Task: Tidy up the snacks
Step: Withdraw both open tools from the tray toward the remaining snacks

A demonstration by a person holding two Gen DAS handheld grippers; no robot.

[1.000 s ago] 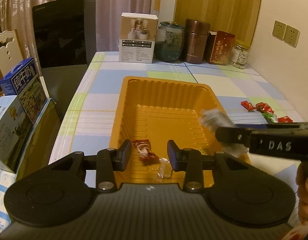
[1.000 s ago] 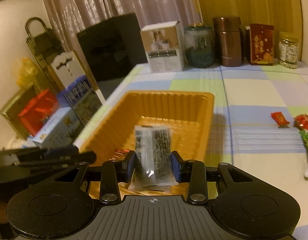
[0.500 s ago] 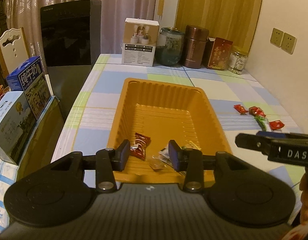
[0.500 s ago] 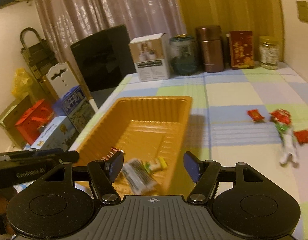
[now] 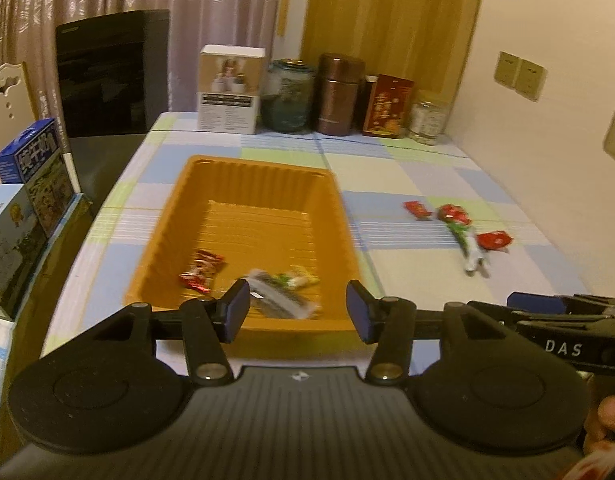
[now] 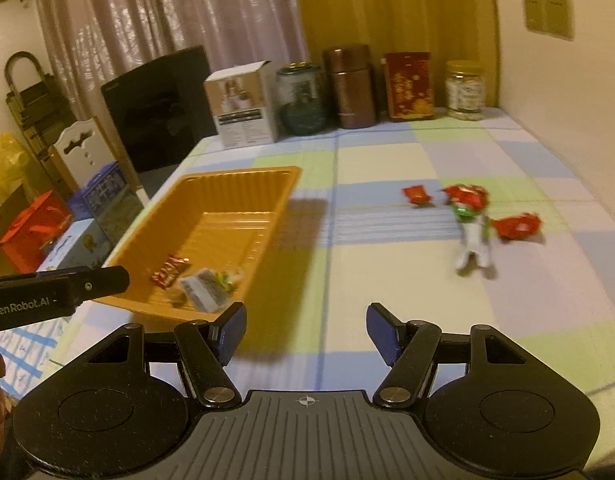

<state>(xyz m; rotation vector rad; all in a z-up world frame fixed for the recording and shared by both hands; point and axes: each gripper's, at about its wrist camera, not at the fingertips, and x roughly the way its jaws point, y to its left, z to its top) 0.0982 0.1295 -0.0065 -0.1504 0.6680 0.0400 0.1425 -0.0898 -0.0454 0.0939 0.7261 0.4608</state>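
Note:
An orange tray [image 5: 347, 240] lies on the checked tablecloth. In its near end lie a red wrapper [image 5: 201, 272], a dark clear packet [image 5: 279, 300] and a small green-yellow sweet [image 5: 297, 278]. My left gripper [image 5: 298, 312] hangs over the tray's near rim; its jaws are opening and nothing is between them. My right gripper [image 6: 307, 332] stands open and empty over bare cloth, to the right of the tray [image 6: 243, 172]. Further right on the cloth lie loose red sweets [image 6: 417, 194] [image 6: 517, 224] and a white-and-green packet [image 6: 473, 248].
Along the table's back edge stand a white box [image 5: 231, 88], a glass jar [image 5: 289, 96], a brown canister [image 5: 339, 94], a red box [image 5: 389, 106] and a small jar [image 5: 425, 122]. Cartons [image 5: 31, 172] are stacked off the left edge. A wall runs along the right.
My right gripper opened and the dark clear packet dropped into the tray. Both grippers drew back and swung to the right. The left jaws have spread wider.

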